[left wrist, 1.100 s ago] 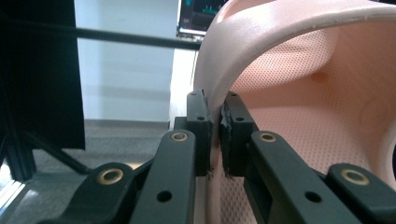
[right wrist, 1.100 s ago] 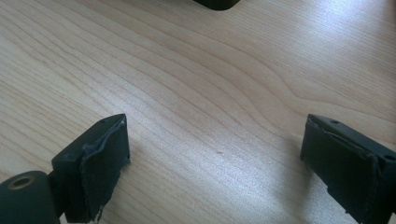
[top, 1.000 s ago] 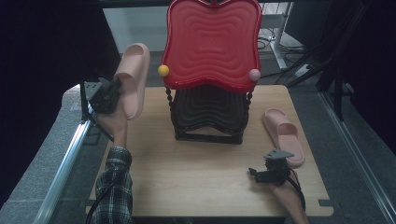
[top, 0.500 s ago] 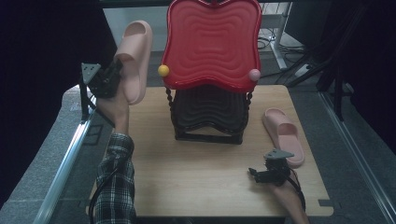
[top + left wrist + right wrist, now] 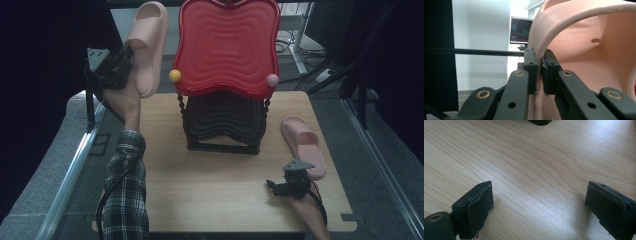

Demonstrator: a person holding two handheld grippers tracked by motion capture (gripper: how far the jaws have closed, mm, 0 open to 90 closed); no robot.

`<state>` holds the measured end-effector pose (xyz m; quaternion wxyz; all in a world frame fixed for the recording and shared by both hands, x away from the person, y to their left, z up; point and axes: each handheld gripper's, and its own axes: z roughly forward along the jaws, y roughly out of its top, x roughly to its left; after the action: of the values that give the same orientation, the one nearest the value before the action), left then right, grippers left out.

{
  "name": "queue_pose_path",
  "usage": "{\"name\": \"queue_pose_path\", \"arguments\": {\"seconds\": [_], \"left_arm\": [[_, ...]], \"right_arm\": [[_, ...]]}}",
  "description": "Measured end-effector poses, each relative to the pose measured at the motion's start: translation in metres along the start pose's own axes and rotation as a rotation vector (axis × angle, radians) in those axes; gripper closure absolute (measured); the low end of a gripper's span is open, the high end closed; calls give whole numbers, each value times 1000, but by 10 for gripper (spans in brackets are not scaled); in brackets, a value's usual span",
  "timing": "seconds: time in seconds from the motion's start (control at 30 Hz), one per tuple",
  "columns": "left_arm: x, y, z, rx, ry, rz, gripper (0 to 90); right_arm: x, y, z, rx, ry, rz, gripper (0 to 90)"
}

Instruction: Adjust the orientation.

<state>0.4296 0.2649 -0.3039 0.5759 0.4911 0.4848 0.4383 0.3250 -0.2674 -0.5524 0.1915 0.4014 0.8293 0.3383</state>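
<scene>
Left gripper (image 5: 120,67) is clamping the strap of a pink slipper (image 5: 146,47), carrying it high beyond the surface's (image 5: 220,195) far-left corner toward the red tray (image 5: 227,45), where careful lowering seems next, while the right gripper (image 5: 287,186) is resting released near the right edge.

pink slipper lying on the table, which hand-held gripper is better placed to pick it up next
Right. The right hand-held gripper rests open on the table, just beside the lying slipper. The left hand-held gripper is raised at the far side, shut on the other slipper.
</scene>
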Motion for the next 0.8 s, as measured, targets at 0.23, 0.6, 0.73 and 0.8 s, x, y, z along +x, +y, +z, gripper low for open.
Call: {"name": "queue_pose_path", "arguments": {"seconds": [0.23, 0.6, 0.73, 0.8], "left_arm": [[-13, 18, 15, 8, 14, 11, 836], [-32, 39, 33, 10, 9, 31, 834], [-46, 49, 40, 11, -2, 27, 833], [-53, 52, 43, 10, -9, 32, 834]], "right_arm": [[0, 0, 0, 1, 1, 2, 80], [0, 0, 0, 3, 2, 3, 80], [0, 0, 0, 2, 2, 3, 80], [0, 0, 0, 2, 2, 3, 80]]}}
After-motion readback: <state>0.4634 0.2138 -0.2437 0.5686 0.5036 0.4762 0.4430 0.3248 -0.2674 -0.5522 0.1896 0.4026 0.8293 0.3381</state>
